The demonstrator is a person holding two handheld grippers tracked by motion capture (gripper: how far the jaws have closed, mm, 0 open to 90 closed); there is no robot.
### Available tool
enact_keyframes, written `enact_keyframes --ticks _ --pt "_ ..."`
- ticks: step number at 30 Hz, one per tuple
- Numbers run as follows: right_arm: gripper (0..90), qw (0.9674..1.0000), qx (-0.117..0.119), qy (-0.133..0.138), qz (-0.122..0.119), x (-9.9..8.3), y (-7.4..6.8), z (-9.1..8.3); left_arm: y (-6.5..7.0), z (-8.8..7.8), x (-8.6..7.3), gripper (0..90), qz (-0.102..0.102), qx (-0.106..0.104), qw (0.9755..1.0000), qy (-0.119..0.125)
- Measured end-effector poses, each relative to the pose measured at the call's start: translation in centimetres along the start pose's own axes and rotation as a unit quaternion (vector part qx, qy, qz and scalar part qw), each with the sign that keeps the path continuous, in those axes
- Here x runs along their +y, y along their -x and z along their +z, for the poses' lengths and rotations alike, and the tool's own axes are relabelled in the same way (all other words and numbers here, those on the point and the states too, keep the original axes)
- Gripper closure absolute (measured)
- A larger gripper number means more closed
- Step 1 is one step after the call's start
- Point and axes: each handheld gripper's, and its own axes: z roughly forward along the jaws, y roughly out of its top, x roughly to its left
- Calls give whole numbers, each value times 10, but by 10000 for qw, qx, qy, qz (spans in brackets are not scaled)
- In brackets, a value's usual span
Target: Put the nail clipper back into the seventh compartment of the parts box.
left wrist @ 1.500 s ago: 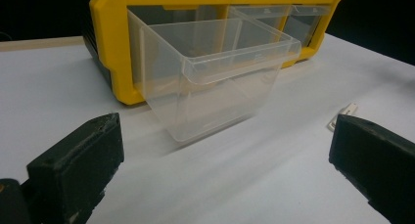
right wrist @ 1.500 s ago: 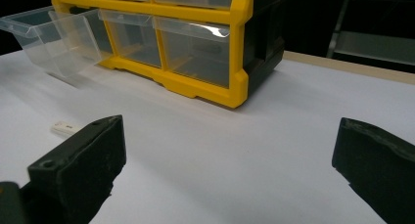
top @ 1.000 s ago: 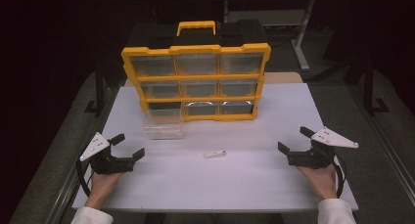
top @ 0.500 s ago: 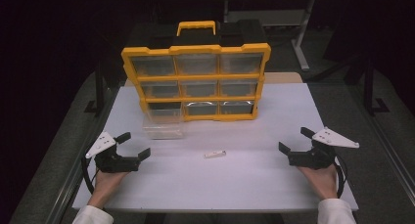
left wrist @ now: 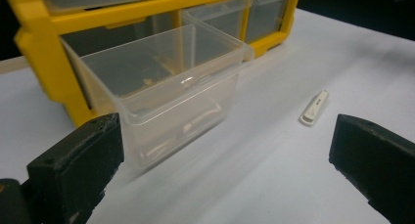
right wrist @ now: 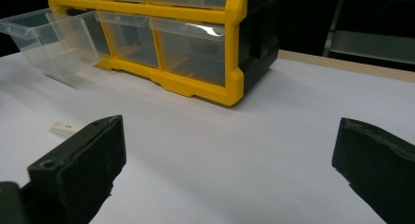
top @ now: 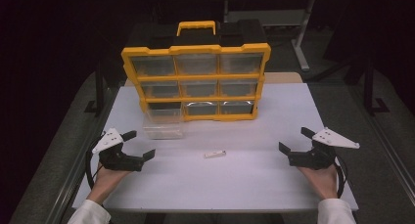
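A yellow organiser [top: 195,82] with clear drawers stands upright at the back of the white table [top: 254,180]. Its bottom-left clear drawer [top: 163,123] [left wrist: 161,82] [right wrist: 46,35] is pulled out onto the table and holds small pale pieces. In front of the organiser lies a small white stick-shaped part [top: 215,154] [left wrist: 313,108] [right wrist: 61,127]. My left gripper [top: 139,145] [left wrist: 225,170] is open near the table's left edge, facing the drawer and the white part. Near the right edge my right gripper [top: 296,140] [right wrist: 230,170] is also open, holding nothing.
The organiser has a yellow carry handle [top: 195,27] on top and a black back shell. Dark floor and metal frame legs [top: 303,33] surround the table. Bare white tabletop lies between the two grippers.
My left gripper has moved right and slightly toward the table's middle, nearer the pulled-out drawer. The right gripper has barely shifted. The drawer and the white part have stayed put.
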Motion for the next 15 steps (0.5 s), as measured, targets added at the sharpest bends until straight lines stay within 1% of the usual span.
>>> enact_keyframes --ticks 3,8,13,15 --pt "0 10000 15 -4 -17 0 0 1 2 3 6 0 66 -97 9999 -74" --pt "0 10000 21 -27 -26 0 -1 1 4 7 12 0 127 -185 9997 -109" --pt "0 10000 17 -30 -28 0 -1 1 5 11 17 0 213 -219 9993 -209" --pt "0 10000 20 -48 -20 -1 0 1 4 11 19 0 216 -216 9993 -234"
